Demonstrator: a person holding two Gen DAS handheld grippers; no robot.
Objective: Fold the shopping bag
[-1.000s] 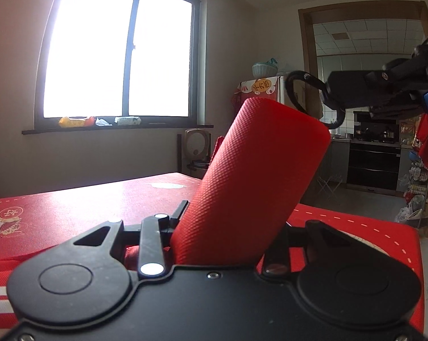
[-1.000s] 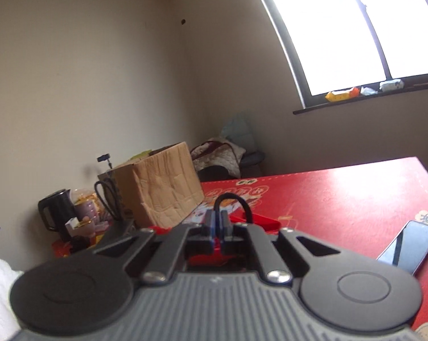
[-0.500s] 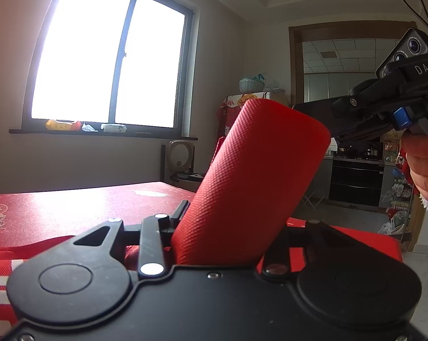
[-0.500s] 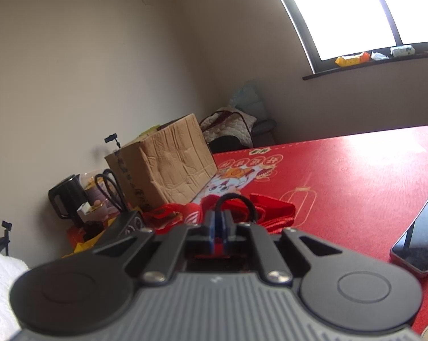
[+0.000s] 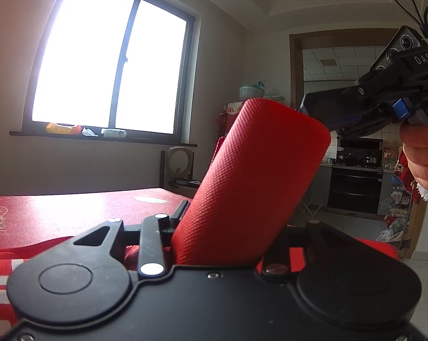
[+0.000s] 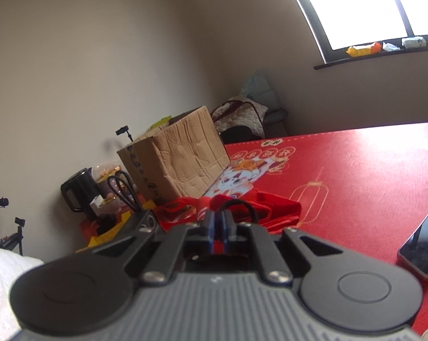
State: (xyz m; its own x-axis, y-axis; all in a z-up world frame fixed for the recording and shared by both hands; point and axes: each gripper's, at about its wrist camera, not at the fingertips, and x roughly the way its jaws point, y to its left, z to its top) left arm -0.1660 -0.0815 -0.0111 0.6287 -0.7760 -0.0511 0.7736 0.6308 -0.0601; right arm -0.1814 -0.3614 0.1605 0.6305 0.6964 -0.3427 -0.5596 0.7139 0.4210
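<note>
Nearer now, right gripper fingers pinched together; left gripper clamps shopping bag.

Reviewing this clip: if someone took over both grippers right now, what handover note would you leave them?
Left gripper: shut on a wide red strap of the shopping bag, which stands up out of its fingers.
Right gripper: raised in the air, fingers together, nothing visibly held.
The bag's red fabric lies bunched on the red table ahead of the right gripper, near the cardboard box; a phone lies to the right.
Done: strap gathered. Left: no finished fold visible; flatten and fold the bag.
</note>
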